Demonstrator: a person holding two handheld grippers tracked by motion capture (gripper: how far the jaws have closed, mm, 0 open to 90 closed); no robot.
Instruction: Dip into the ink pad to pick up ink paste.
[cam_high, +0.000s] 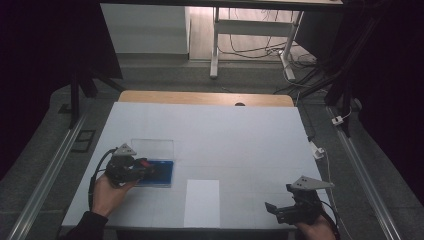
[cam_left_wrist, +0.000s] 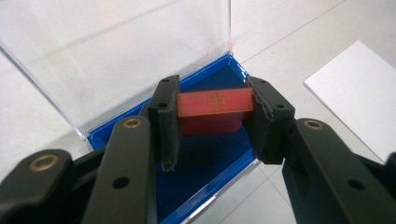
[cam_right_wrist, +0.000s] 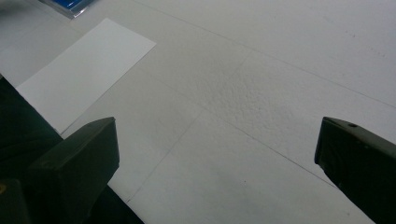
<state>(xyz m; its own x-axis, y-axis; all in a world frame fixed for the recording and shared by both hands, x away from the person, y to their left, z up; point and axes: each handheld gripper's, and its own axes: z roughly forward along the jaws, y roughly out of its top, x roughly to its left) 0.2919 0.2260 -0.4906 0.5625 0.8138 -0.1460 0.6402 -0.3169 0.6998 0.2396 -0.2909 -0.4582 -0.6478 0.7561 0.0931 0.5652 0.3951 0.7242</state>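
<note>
The left gripper has its two black jaws pressed against the short ends of a small red block — a flat-faced rectangular piece with a thin gold mark on its top. The jaw pads look rubbery and a little frayed at their edges, and brass-coloured pins sit in the dull black links behind them. The block hangs just above the dark blue, felt-like floor of a shallow blue case; whether its underside touches that lining I cannot tell. The case has a glossy bright-blue rim, and its clear plastic lid stands open on the far side of the block, glassy and square-cornered.

From the high view, the left gripper reaches over the blue case from the case's left, with the person's left hand wrapped around its body and a grey three-cornered plate on top. Just to the right of the case, nearer the table's front edge, lies a plain white rectangular sheet, flat and matte. Well to the right of the case, past the sheet, the right gripper rests low near the front edge with its jaws spread wide — nothing between them but the white tabletop, which shows a fine pebbled texture and faint straight seams. The white sheet lies beyond its left jaw.
</note>
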